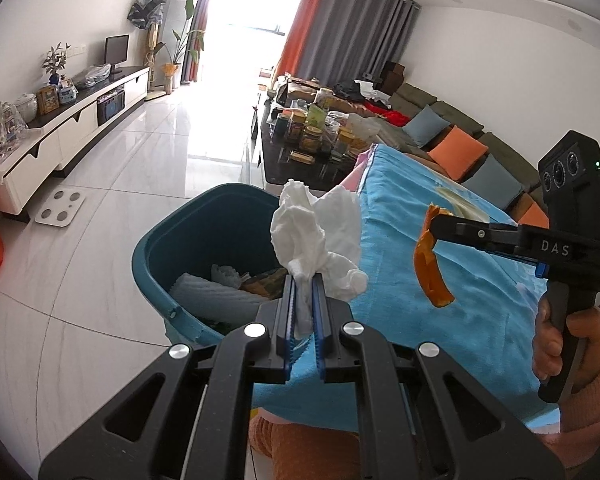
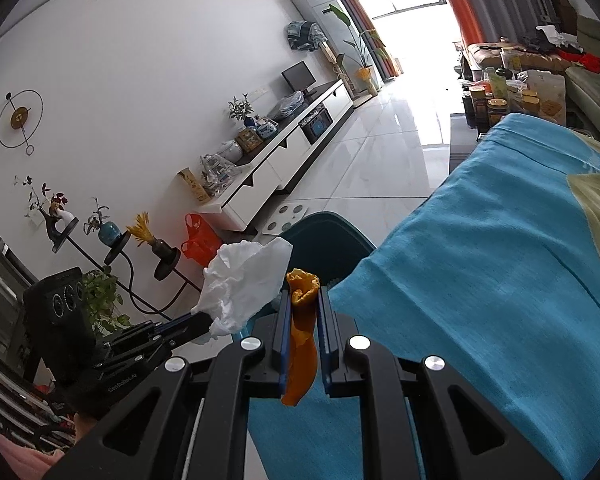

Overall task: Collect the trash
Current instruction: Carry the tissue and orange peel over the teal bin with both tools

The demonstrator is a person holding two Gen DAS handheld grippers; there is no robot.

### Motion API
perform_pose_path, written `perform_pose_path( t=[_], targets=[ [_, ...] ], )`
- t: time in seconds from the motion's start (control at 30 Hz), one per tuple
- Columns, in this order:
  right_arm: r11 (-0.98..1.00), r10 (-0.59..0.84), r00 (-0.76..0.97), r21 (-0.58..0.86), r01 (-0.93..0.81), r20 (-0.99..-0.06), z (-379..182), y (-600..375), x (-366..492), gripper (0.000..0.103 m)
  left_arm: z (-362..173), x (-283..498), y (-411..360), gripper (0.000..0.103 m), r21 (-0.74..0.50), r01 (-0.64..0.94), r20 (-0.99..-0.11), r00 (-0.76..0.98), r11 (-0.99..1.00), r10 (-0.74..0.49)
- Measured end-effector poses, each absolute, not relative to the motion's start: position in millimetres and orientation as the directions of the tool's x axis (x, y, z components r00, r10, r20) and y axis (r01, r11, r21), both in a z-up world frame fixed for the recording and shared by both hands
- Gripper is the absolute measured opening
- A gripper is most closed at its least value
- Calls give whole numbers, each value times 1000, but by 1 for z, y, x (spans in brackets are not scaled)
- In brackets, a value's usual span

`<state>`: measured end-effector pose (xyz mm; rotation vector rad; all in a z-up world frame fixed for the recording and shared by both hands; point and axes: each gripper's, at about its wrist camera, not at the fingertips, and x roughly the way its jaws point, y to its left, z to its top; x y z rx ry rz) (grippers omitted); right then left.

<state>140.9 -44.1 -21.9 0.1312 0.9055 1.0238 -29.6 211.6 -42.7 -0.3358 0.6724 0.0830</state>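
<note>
Left gripper (image 1: 303, 280) clamped nearly closed on a crumpled white tissue (image 1: 316, 236), wad bunched between the blue finger pads and sticking up past the tips; tissue sits above the near right rim of the teal trash bin (image 1: 156, 248), not inside it; right gripper (image 2: 304, 300) pinched tight on a strip of orange peel (image 2: 300, 344), peel running down between the fingers with a curled end poking over the tips; in the left wrist view the peel (image 1: 432, 268) hangs from the right gripper's tips (image 1: 434, 226) to the right of the bin, over the blue cloth (image 1: 480, 280); person's right hand (image 1: 560, 344) wraps the handle, pink sleeve at the wrist; bin already holds paper towel wads (image 1: 212, 292) and some darker scraps; bin stands on the white tile floor (image 1: 112, 208), touching the cloth-covered surface on its right; beyond the bin a dark coffee table (image 1: 296, 160) crowded with jars; left of the bin a white scale (image 1: 60, 210) on the floor, then the long white TV cabinet (image 1: 72, 128); sofa with cushions (image 1: 456, 148) far right of the bin.
</note>
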Motion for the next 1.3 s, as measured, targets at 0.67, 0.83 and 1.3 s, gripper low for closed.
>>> perform_pose_path(
  t=[0.67,0.83,1.3],
  targets=[
    [519,790,174,492,-699,-588,-21,-17,143,11,-47,-24,219,8,-277,-226,-640,769,934,-4],
    [519,790,167,498,-695,-590,-22,-10,146,11,-52,-21,220,8,-274,-238,-646,764,932,5],
    [528,786,158,516,-675,-598,-27,9,153,11,-61,-12,226,9,-270,-269,-668,744,925,22]
  ],
)
